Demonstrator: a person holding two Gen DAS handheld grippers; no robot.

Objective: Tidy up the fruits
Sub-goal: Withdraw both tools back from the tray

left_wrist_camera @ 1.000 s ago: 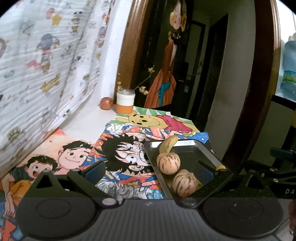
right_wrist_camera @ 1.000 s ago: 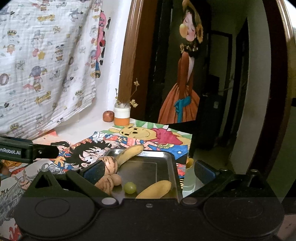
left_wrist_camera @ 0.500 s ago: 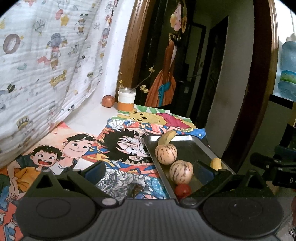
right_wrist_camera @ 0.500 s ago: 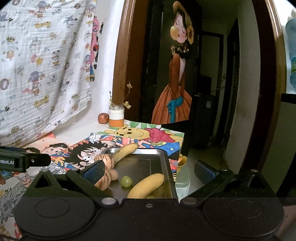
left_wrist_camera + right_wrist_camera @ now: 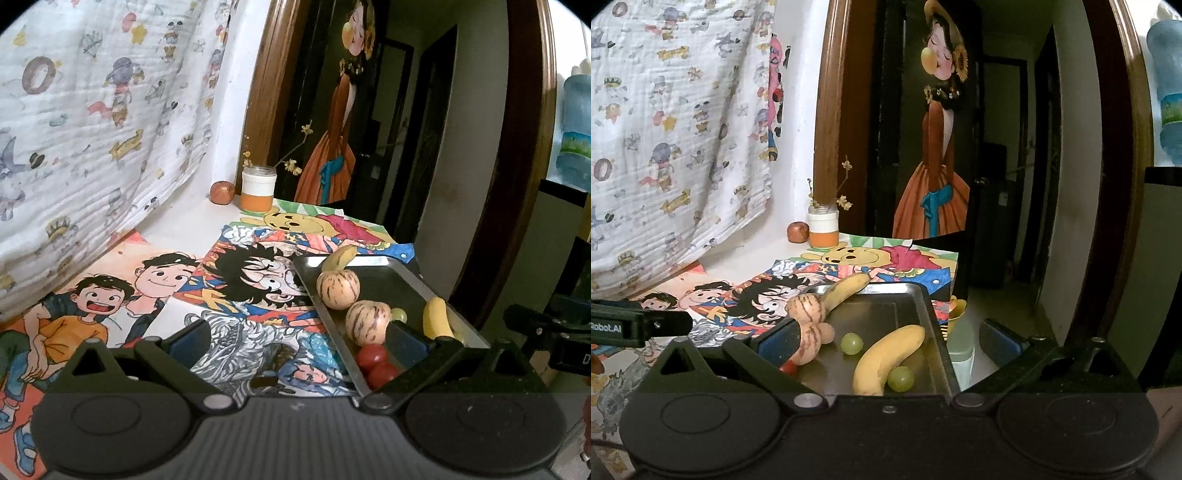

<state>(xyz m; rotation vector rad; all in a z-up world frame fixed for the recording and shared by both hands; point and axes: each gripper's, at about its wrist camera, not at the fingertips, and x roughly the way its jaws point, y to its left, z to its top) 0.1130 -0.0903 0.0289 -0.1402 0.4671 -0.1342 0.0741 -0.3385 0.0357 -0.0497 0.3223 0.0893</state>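
White lettering "Robot.AI" marks the black body of the left tool, seen left of the right tool; its first letters are cut off.

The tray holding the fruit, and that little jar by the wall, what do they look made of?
The tray looks like brushed metal, probably steel: grey, dull sheen, thin raised rim. The jar seems to be clear glass at its neck, with white and orange bands below that could be paint or a label.

A metal tray holds two striped pepino melons side by side along its left edge. Two yellow bananas lie with them, one near and one jutting over the far rim, beside two green grapes and red cherry tomatoes.
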